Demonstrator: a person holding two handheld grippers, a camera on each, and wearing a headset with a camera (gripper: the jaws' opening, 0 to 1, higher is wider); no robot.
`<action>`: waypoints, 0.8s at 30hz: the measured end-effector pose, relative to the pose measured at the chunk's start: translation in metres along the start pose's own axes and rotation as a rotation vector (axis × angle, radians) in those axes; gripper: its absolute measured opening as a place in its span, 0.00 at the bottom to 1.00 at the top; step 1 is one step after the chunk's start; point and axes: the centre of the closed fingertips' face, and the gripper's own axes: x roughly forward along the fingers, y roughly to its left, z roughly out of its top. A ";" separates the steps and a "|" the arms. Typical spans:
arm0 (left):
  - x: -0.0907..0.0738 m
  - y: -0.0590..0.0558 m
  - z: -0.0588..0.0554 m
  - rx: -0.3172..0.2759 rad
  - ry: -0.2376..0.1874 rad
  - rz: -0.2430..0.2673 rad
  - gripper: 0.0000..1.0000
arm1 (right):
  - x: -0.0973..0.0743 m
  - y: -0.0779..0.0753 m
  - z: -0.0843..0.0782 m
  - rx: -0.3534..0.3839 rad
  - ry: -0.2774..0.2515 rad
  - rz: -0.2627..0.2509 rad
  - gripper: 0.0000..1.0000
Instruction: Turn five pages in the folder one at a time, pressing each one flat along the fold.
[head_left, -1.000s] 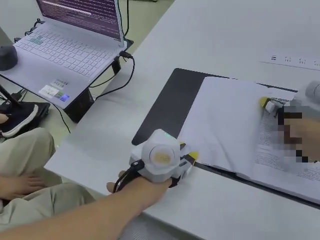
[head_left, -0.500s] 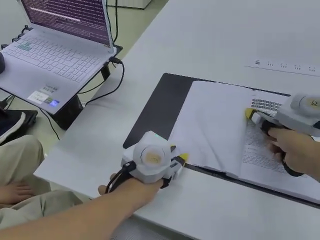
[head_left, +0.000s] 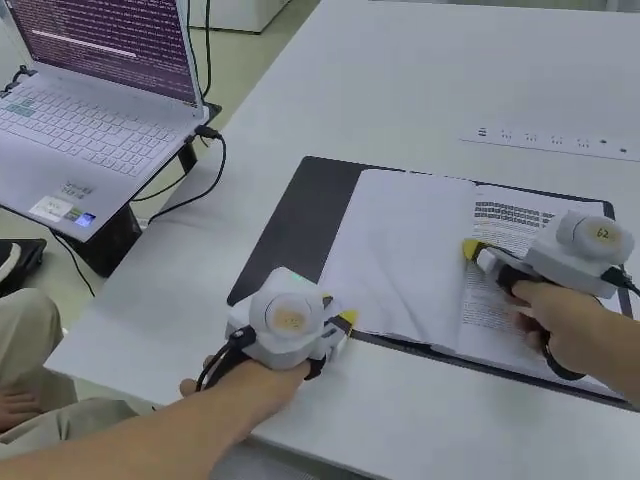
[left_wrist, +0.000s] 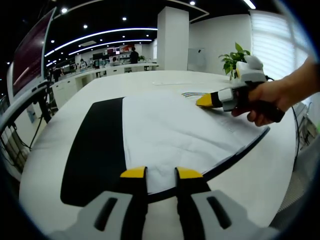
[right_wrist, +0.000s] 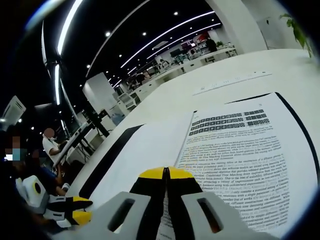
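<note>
Two sheets face up in the folder (head_left: 295, 225), which lies open on the table (head_left: 400, 90) with its black cover spread to the left: a blank sheet (head_left: 410, 250) on the folder's left half and a printed sheet (head_left: 510, 215) on its right, meeting at the fold (head_left: 462, 290).

I have the right gripper (head_left: 470, 248) clenched, its jaws tip to tip with nothing between them, and its tip is down on the paper right at the fold. I read that as the flattening step: a closed tip gives one blunt point to run along the crease.

The left gripper (head_left: 342, 322) sits at the folder's near edge, over the blank sheet's lower corner. Its jaws are a little apart and I see nothing gripped between them. I judge it is there to keep the turned sheet from springing back.

For room, the fold runs clear toward the folder's far edge, so a stroke that way looks free. Beyond the folder's far edge there is bare table up to a power strip (head_left: 550, 140). The folder's near edge is close to the table's front edge, so the left gripper has little room behind it. A laptop (head_left: 90, 90) stands well off the folder's left side.
</note>
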 end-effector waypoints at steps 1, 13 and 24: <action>0.000 0.000 0.000 0.001 0.000 0.000 0.21 | -0.001 0.001 -0.002 0.002 0.000 0.003 0.00; 0.001 0.000 0.000 0.001 -0.004 -0.004 0.21 | -0.011 0.006 -0.021 0.009 0.008 0.025 0.00; 0.001 0.001 0.000 0.001 -0.009 -0.010 0.20 | -0.026 0.015 -0.043 -0.012 0.042 0.053 0.00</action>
